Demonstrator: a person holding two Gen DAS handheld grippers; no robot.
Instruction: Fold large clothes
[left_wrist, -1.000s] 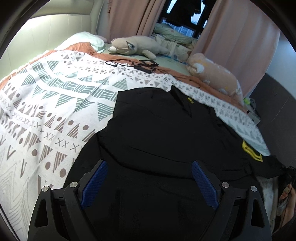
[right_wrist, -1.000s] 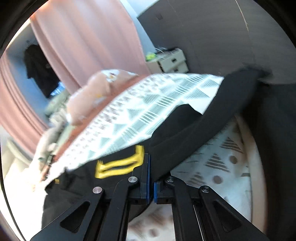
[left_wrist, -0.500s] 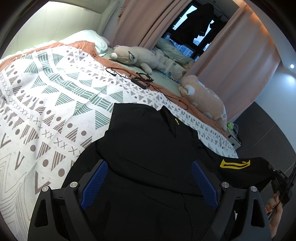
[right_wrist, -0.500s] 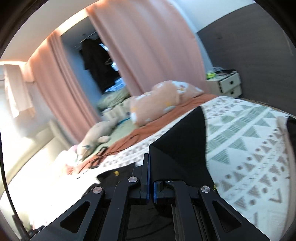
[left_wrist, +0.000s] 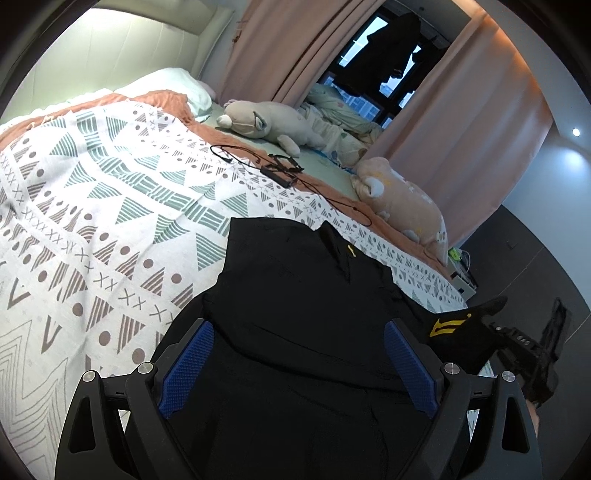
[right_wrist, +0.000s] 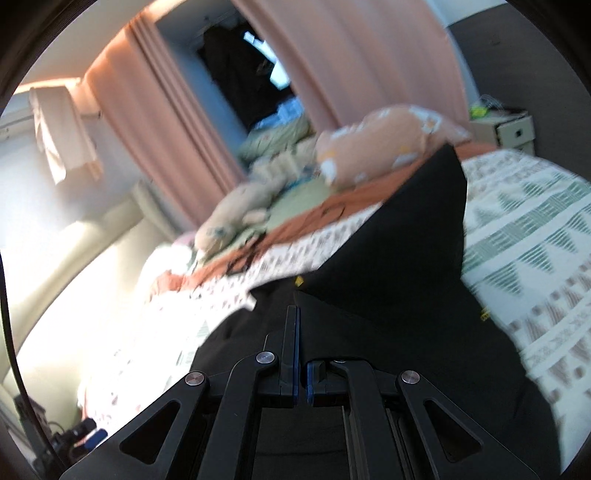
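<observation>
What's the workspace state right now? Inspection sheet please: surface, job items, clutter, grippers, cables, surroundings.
Surface: bed with patterned blanket, an orange sheet beneath it.
Job's things: black garment spread on the blanket, collar away from the camera; its sleeve with yellow print lifted off the bed.
Clutter: grey plush toy, peach plush toy, pillow.
Grippers: left gripper open above the garment, holding nothing; right gripper jaws shut on the sleeve.
Cables: black cable with adapter on the bed beyond the collar.
Surroundings: pink curtains, dark window, bedside drawers.
</observation>
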